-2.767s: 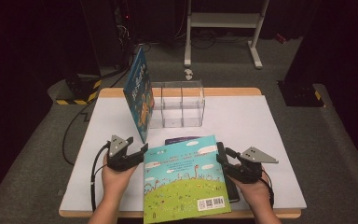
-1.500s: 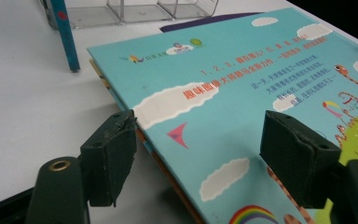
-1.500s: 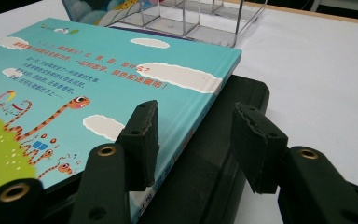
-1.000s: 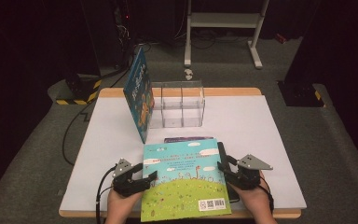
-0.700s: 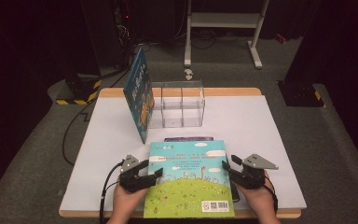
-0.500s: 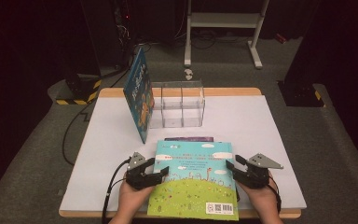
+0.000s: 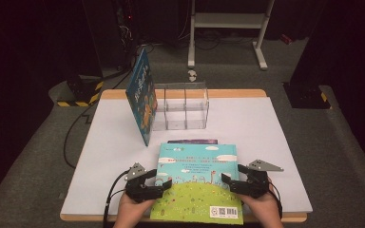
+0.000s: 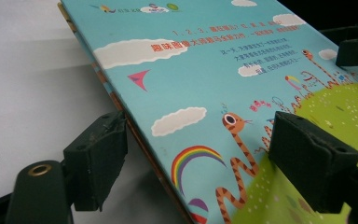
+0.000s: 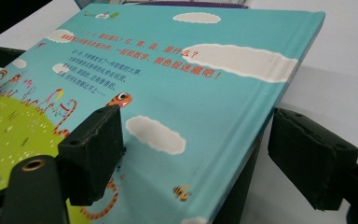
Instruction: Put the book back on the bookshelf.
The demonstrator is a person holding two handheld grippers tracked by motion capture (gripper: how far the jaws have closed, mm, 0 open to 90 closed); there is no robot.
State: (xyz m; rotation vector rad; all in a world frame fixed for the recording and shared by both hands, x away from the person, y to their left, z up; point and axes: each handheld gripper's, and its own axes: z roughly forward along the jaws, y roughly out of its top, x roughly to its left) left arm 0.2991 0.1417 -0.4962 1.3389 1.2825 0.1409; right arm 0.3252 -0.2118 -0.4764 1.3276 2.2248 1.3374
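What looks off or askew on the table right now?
The blue book leans tilted against the clear organizer's left side, not slotted inside. The picture book lies slightly skewed atop a dark book. No damage or spills visible.

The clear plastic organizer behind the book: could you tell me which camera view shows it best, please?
The high view: the clear organizer stands whole at mid-table, its compartments visible, a blue book leaning at its left end. Both gripper views look at the picture book's cover instead.
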